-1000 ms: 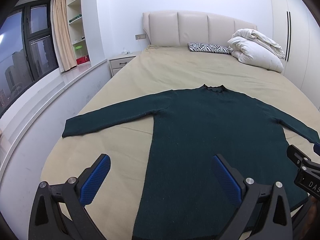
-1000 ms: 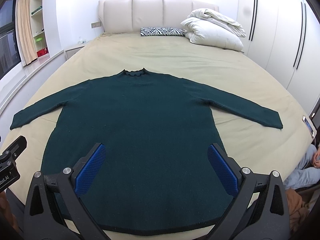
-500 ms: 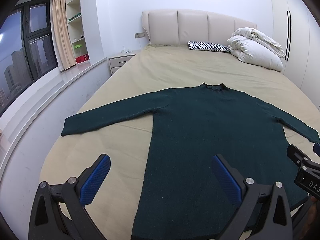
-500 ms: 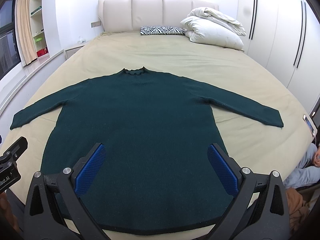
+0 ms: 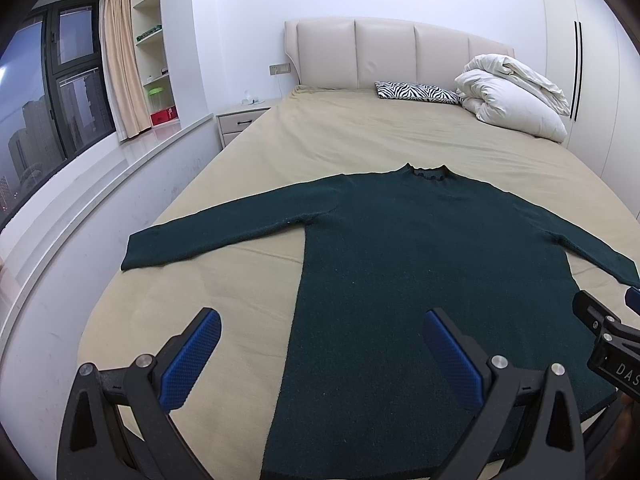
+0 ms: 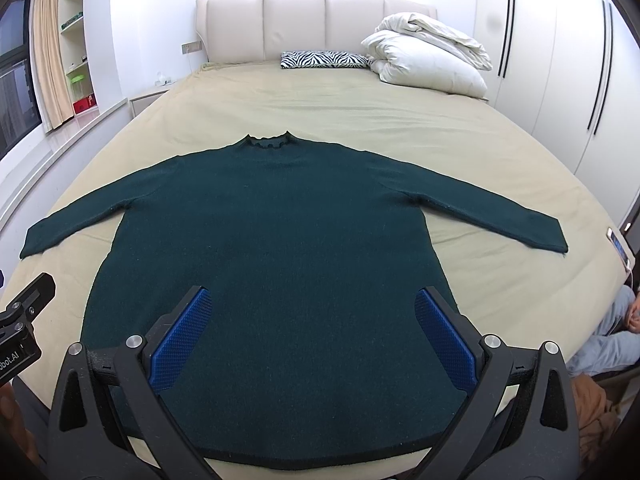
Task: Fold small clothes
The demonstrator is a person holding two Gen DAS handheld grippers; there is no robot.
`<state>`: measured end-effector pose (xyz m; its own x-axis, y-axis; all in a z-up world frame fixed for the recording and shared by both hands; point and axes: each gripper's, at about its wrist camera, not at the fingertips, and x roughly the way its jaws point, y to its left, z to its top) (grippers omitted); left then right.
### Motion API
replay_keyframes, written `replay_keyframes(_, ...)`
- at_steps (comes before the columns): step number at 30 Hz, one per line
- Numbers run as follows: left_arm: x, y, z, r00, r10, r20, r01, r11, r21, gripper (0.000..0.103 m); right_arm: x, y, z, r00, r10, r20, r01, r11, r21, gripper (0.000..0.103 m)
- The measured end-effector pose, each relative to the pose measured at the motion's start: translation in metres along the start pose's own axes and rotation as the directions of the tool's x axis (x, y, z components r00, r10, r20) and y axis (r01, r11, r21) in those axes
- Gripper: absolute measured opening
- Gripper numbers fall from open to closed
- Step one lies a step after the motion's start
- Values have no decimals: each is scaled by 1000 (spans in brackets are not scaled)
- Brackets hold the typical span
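A dark green long-sleeved sweater (image 5: 420, 264) (image 6: 280, 232) lies flat on the beige bed, collar toward the headboard and both sleeves spread out. My left gripper (image 5: 320, 344) hovers open above the sweater's lower left edge, straddling the hem side and the bare sheet. My right gripper (image 6: 312, 320) hangs open over the lower middle of the sweater, near the hem. Nothing sits between either pair of blue pads. Part of the right gripper shows at the right edge of the left wrist view, and part of the left one at the left edge of the right wrist view.
The beige bed (image 6: 500, 280) carries a zebra-print pillow (image 6: 324, 59) and a folded white duvet (image 6: 428, 56) by the headboard. A phone (image 6: 618, 246) lies at the right edge. A person's legs (image 6: 608, 336) sit beside the bed. A window ledge (image 5: 100, 184) and nightstand (image 5: 240, 120) stand left.
Both views have crept very slightly; the sweater lies as before and both grippers stay open.
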<state>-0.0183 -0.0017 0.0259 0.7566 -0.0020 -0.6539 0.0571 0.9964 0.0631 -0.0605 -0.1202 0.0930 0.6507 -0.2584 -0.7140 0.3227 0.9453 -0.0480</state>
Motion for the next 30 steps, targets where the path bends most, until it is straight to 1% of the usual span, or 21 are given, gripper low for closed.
replay_keyframes(15, 6, -3, -8, 1000, -1, -22, 1, 1000, 8, 103, 7, -4, 0, 1000, 4, -18, -4, 1000, 7, 103)
replay_keyframes(19, 8, -7, -11, 999, 22, -28, -21, 999, 28, 103, 9, -5, 0, 1000, 8, -25, -8, 1000, 10, 103)
replay_keyframes(22, 9, -12, -18, 998, 58, -17, -56, 996, 73, 103, 14, -12, 1, 999, 26, -37, -25, 999, 31, 103)
replay_keyframes(25, 9, -22, -23, 995, 99, 20, -101, 985, 143, 103, 23, -33, 2, 997, 65, -46, -61, 994, 92, 103)
replay_keyframes(26, 9, -27, -26, 991, 126, 42, -131, 975, 181, 103, 27, -44, 3, 996, 79, -47, -73, 990, 121, 103)
replay_keyframes(28, 10, -34, -26, 984, 161, 75, -174, 959, 223, 103, 37, -74, 6, 994, 97, -50, -86, 978, 192, 103)
replay_keyframes(30, 10, -41, -23, 972, 198, 124, -225, 939, 260, 103, 47, -115, 9, 994, 105, -30, -92, 953, 289, 103)
